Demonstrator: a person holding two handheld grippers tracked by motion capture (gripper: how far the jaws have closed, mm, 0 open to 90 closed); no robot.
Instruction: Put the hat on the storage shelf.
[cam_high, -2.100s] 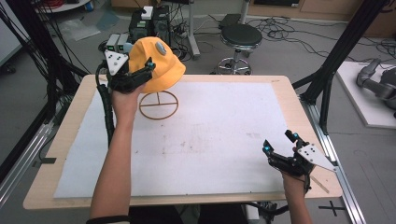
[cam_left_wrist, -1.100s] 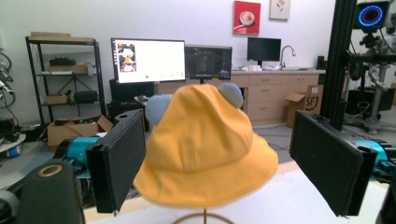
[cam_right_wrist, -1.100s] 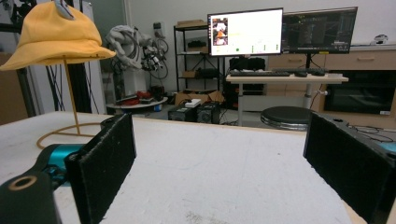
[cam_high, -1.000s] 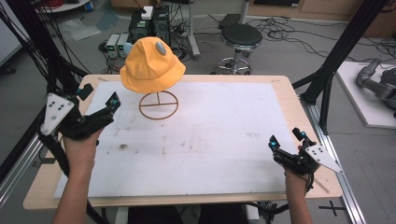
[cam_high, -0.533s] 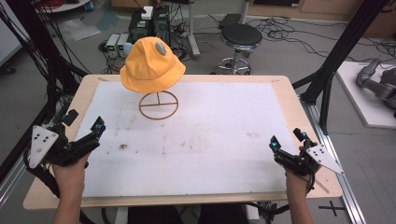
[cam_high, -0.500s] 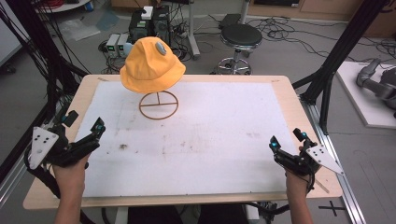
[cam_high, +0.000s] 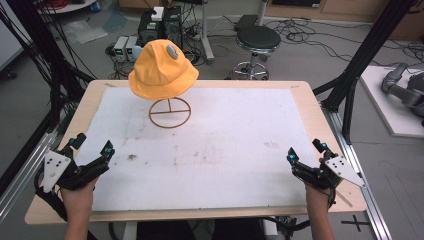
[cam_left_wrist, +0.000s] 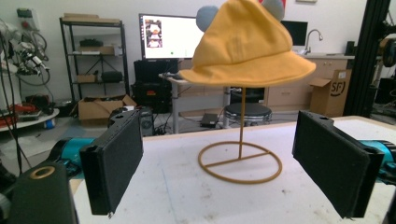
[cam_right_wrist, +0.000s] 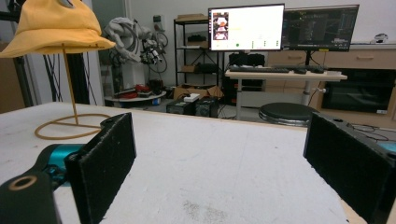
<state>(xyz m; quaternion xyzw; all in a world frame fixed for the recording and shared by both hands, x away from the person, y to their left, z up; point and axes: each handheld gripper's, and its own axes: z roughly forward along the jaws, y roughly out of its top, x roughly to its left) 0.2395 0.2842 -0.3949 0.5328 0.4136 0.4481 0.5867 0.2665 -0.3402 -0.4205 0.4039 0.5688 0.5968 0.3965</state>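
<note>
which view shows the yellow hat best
The left gripper view: the yellow hat sits centred and close, side-on, atop its wire stand. The high view shows the hat smaller, from above, hiding the stand's post. The right gripper view catches only part of it at the top left corner.

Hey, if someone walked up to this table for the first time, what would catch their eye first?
First, the bright orange-yellow fabric bucket hat, perched on a thin brass-coloured wire stand with a ring base at the far left of the white-topped wooden table. Then the two black hand-held grippers at the near corners, left hand-held gripper and right hand-held gripper, both open and holding nothing.
</note>
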